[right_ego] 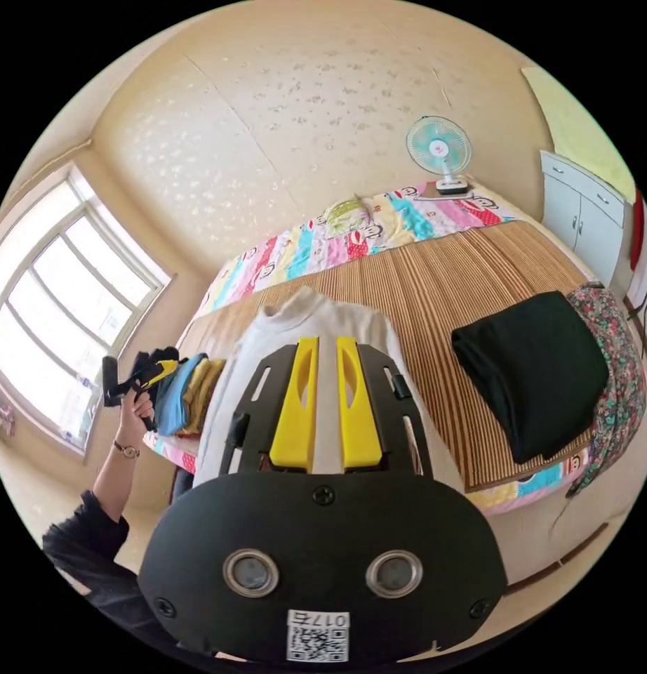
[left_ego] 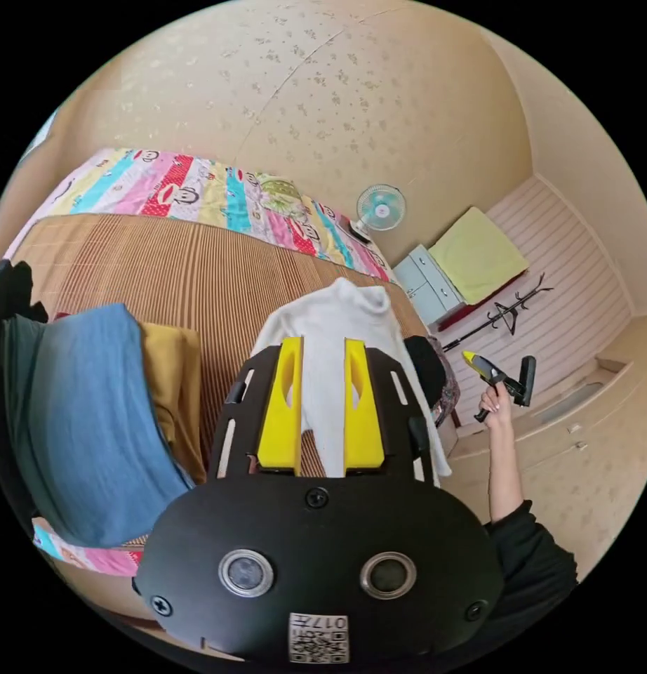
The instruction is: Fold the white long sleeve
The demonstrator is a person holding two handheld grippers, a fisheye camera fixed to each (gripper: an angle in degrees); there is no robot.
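White long sleeve [left_ego: 337, 330] flat on bed [left_ego: 197, 267], beyond open left gripper [left_ego: 322, 351]

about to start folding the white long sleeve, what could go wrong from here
1. The white long sleeve hangs over the near edge of the striped mat, so a pull might drag it off the bed.
2. The folded black garment and the stack topped by the blue garment flank it, so spread sleeves could snag them.

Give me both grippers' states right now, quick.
Left gripper: open, holding nothing, raised over the white long sleeve.
Right gripper: open, holding nothing.
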